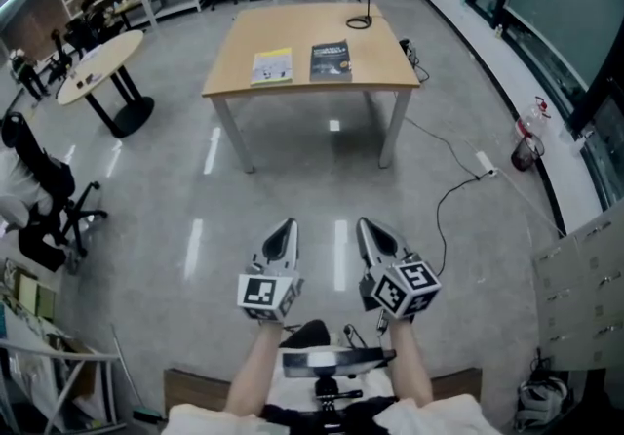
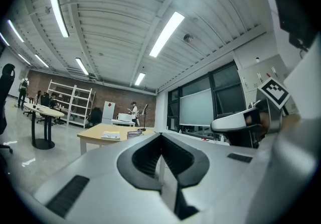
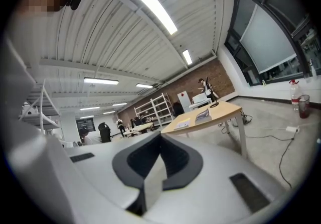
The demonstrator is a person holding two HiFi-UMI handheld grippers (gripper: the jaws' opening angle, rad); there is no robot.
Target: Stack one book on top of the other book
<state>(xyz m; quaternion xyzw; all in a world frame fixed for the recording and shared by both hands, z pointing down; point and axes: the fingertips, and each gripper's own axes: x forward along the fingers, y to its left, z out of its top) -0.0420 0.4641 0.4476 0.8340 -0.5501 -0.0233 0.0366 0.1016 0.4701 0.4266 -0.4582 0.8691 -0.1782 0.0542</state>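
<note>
Jaws pressed together and empty on our left gripper (image 1: 289, 226) and right gripper (image 1: 364, 224), we stand well short of the wooden bench (image 1: 292, 28). Near the bench's front edge a yellow book (image 1: 272, 65) and a dark book (image 1: 331, 60) lie side by side, apart. Glossy grey floor (image 1: 292, 199) surrounds the bench.

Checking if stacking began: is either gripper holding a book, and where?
Nothing. Left gripper and right gripper are shut, empty; yellow book and dark book lie on the table.

Two books — yellow book (image 1: 272, 65), dark book (image 1: 331, 59). One rectangular wooden table (image 1: 292, 28). Two grippers — left gripper (image 1: 289, 225), right gripper (image 1: 364, 225).
</note>
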